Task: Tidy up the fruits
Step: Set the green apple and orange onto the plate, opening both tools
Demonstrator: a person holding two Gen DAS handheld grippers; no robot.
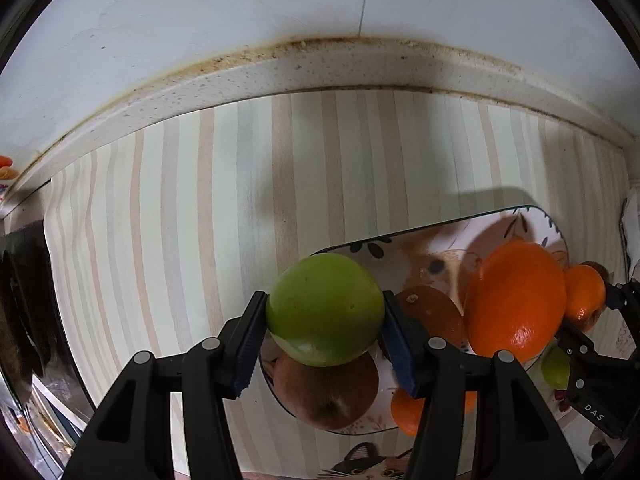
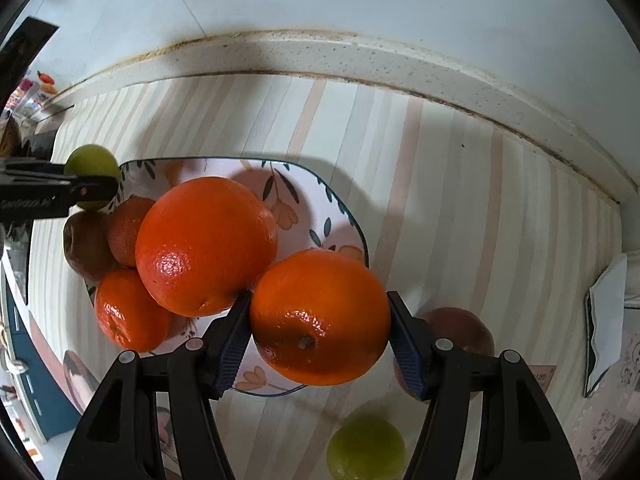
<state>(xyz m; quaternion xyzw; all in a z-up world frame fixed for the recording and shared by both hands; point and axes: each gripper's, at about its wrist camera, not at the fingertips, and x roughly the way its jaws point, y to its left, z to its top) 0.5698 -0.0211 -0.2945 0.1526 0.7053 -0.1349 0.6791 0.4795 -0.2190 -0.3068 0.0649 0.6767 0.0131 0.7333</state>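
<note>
Left wrist view: the left hand-held gripper (image 1: 325, 330) is clenched on a green fruit (image 1: 325, 310), both pads pressing its sides, and carries it above the plate's (image 1: 440, 232) rim at about 9 o'clock of the plate. Below it lies a brown fruit (image 1: 328, 392); a big orange (image 1: 516, 300) sits on the pile toward 3 o'clock.

Right wrist view shows the right hand-held gripper (image 2: 320, 320) grasping an orange (image 2: 320, 316) over the plate's (image 2: 340, 204) 4 o'clock edge, above the striped worktop (image 2: 460, 184). Four fruits crowd the plate's left half; bare plate remains at 12 to 2 o'clock. A second green fruit (image 2: 366, 446) and a reddish fruit (image 2: 464, 330) lie off the plate at 5 o'clock.

To place well, I judge each load should go down onto bare plate, not onto another round fruit, where it would likely roll. Lower until the fruit rests, then let go slowly. Stagger the two hands, since they work close together. Smooth skins may slip, so keep the grip steady while moving.
</note>
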